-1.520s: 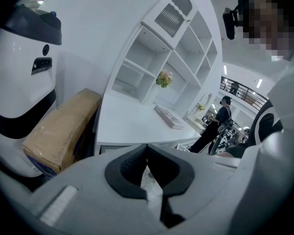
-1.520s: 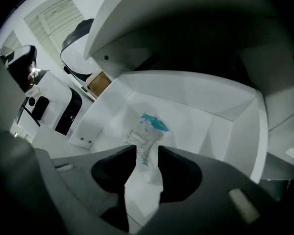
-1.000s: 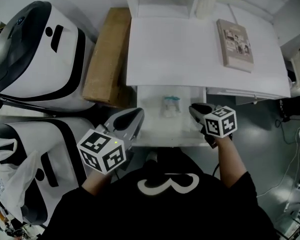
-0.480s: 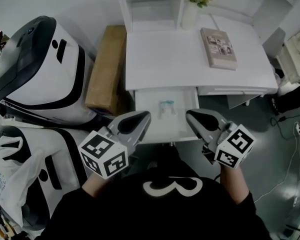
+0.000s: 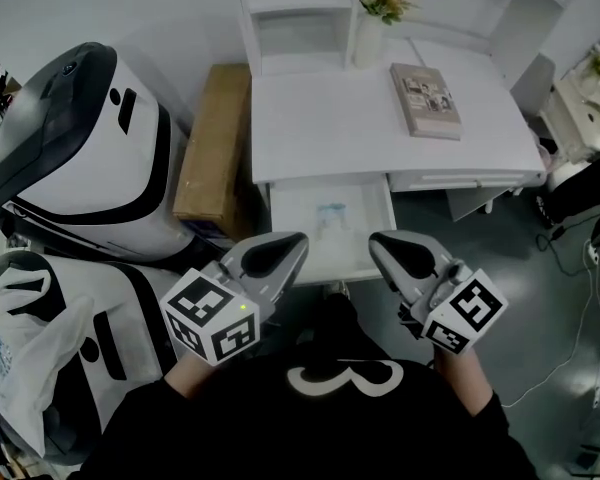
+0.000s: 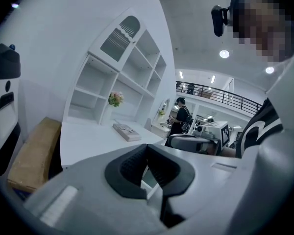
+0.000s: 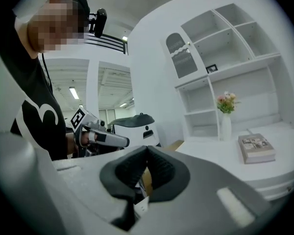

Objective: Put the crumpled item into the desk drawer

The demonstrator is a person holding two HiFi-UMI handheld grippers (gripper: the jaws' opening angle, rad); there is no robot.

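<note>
Right gripper [image 5: 380, 248] has lifted back from the open desk drawer [image 5: 290, 230], jaws clenched empty like the left gripper [image 5: 295, 243], and the crumpled item [image 5: 330, 213] lies inside, so the drop looks done.

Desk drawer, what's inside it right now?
The open drawer holds one small crumpled item toward its back. Its front corners are covered by the left gripper and right gripper, so anything there is hidden.
</note>
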